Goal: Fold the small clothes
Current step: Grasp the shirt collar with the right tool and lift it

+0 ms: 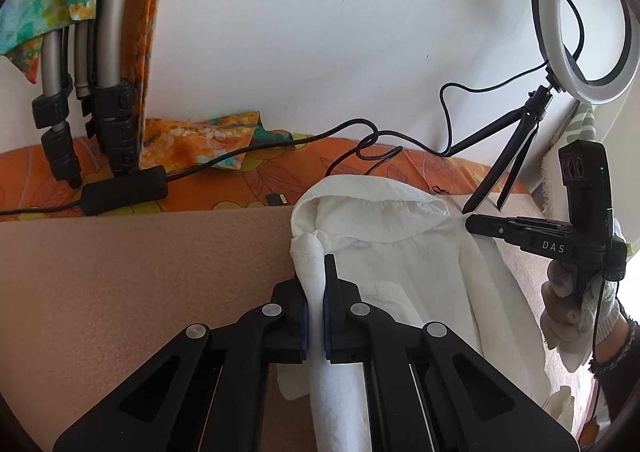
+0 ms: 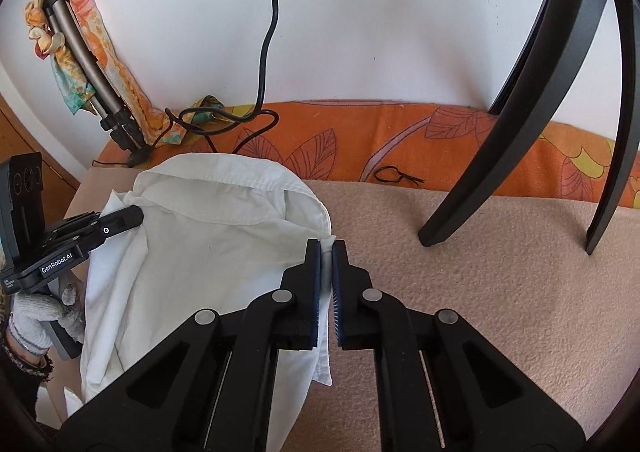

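A: Two hand-held grippers, both clamped on the shirt (image 2: 224,236). Left hand-held gripper (image 1: 316,292) is pinched tight on a bunched fold at the shirt's left edge, w/ cloth running back between its fingers.

B: And the right hand-held gripper (image 2: 326,272)?

A: Jaws nearly touching, thin bit of the right edge nipped btwn the pads, near the collar.

B: Where's the shirt lying?

A: On the tan blanket (image 2: 460,292), collar toward the wall, orange floral cover (image 2: 360,132) behind it. Ring light (image 1: 584,16) on its tripod at the far right.
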Tool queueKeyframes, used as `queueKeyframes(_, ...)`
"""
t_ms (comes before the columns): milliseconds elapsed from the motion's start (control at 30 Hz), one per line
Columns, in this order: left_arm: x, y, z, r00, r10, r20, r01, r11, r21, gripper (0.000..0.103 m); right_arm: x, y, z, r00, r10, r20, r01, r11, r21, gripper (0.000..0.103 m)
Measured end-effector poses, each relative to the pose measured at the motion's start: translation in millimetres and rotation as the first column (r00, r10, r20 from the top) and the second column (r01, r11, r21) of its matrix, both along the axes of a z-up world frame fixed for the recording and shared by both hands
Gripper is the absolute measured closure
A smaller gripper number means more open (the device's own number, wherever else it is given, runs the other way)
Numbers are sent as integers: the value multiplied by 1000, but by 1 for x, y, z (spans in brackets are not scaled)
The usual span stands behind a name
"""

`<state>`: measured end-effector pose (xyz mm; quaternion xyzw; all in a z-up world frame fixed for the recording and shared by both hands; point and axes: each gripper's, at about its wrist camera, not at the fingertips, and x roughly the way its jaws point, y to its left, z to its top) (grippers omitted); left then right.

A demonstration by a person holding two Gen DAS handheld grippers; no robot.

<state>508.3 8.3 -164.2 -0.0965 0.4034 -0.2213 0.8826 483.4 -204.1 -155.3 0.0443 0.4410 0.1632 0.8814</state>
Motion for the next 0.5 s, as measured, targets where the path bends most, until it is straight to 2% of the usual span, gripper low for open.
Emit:
queueKeyframes(133,-12,4,18,999,-2,39,3,1000,-26,100,-10,-5,21,999,2,36,-3,1000,29,99)
queueKeyframes(300,-35,6,45,995,-8,97,9,1000,-13,100,-37,-6,58,994,10,110,-17,998,67,99)
queueKeyframes(500,-85,10,81,987,-20,161,24,999,-28,100,-91,0,104,980,42,195,-51,998,39,99)
